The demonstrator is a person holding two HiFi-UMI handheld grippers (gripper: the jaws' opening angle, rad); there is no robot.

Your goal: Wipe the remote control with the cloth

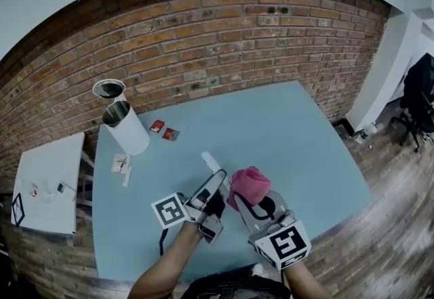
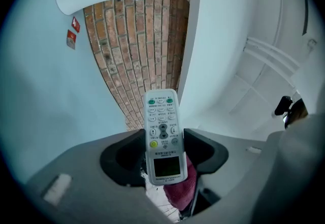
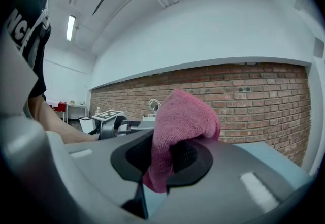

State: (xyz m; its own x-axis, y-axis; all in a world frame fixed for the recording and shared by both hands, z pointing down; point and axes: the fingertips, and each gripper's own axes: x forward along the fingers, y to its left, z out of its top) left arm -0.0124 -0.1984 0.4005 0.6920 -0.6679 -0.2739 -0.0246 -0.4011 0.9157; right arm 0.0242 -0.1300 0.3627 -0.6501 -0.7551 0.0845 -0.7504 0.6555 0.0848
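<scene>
Fuzzy pink cloth [image 1: 249, 184], smooth white plastic remote control [image 2: 162, 131], matt blue table [image 1: 291, 135], rough brick wall [image 1: 203, 40]

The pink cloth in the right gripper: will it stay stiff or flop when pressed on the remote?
Probably floppy: the cloth bulges and droops from the shut right gripper. It looks light and fuzzy, so it likely moulds around the rigid remote rather than slipping.

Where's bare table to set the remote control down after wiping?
Free: the right half of the table, from the cloth out to the brick wall, and the near-left corner below the white cards. Crowded: the far-left corner, with the white canister and red packets.
</scene>
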